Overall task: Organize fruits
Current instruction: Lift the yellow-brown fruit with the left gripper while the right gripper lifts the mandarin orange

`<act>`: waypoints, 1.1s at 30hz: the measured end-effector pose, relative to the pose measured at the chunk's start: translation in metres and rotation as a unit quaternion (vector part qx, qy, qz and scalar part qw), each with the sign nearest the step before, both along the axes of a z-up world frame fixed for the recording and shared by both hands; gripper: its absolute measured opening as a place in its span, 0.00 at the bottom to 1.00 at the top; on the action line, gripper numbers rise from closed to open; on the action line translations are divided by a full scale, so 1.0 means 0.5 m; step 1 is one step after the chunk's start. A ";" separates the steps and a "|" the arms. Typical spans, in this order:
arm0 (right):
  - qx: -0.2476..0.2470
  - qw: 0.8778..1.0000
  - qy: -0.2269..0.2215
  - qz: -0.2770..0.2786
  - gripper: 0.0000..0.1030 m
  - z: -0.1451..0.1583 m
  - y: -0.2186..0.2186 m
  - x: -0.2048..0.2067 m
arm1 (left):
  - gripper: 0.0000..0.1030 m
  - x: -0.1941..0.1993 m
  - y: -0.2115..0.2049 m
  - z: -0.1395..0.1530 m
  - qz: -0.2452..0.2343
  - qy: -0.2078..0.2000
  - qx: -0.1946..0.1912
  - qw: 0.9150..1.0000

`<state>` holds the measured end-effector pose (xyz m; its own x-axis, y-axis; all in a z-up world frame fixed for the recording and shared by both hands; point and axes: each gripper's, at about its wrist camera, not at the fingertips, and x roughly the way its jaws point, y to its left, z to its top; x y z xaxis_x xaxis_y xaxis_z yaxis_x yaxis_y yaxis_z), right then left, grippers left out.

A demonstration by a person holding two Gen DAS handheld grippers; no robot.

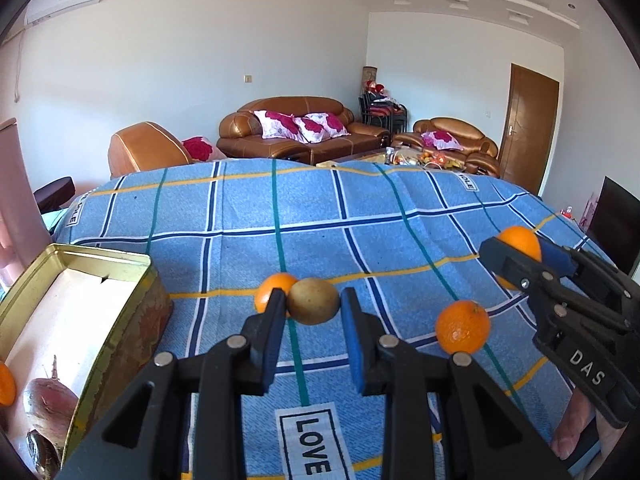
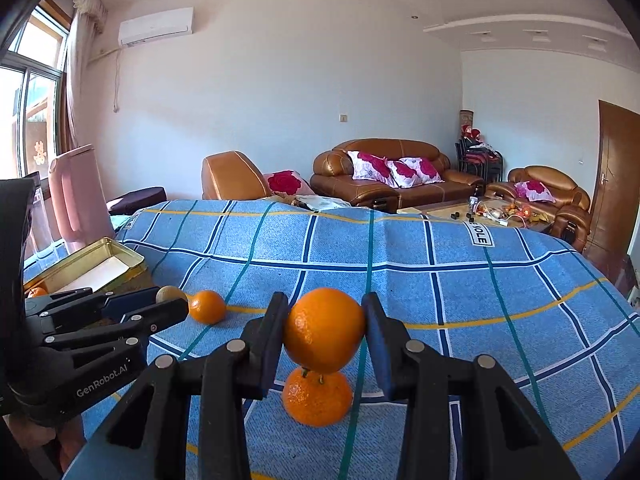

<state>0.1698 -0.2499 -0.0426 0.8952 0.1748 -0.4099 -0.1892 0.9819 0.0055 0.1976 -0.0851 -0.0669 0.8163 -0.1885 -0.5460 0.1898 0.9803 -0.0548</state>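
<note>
The left gripper [image 1: 313,312] jaws are closed on a brownish kiwi-like fruit [image 1: 313,301]; the right gripper [image 2: 325,330] jaws clamp an orange [image 2: 323,330]. Both fruits hang clear above the blue checked cloth [image 1: 240,216]. The gold tin [image 1: 120,320] sits left of the kiwi-like fruit. Risks: a round fruit may slip from the flat pads and roll off the cloth; a loose orange [image 1: 463,327] and another [image 1: 269,292] lie near the carrying path and may be knocked.

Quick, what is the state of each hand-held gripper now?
Left hand-held gripper: closed on a kiwi.
Right hand-held gripper: closed on an orange, lifted above another orange.
</note>
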 end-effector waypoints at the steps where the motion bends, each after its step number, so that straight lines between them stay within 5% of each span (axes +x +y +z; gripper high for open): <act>1: -0.001 1.000 -0.002 0.000 0.39 0.001 0.001 -0.001 | 0.29 0.000 0.000 0.000 0.000 -0.001 0.000 1.000; 33: -0.010 0.999 -0.037 -0.002 0.39 0.010 0.009 -0.045 | 0.29 -0.037 0.006 0.013 0.003 -0.028 0.002 1.000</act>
<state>0.1474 -0.2454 -0.0378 0.9240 0.1633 -0.3457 -0.1842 0.9825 -0.0280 0.1791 -0.0823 -0.0602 0.8466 -0.1804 -0.5007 0.1858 0.9818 -0.0395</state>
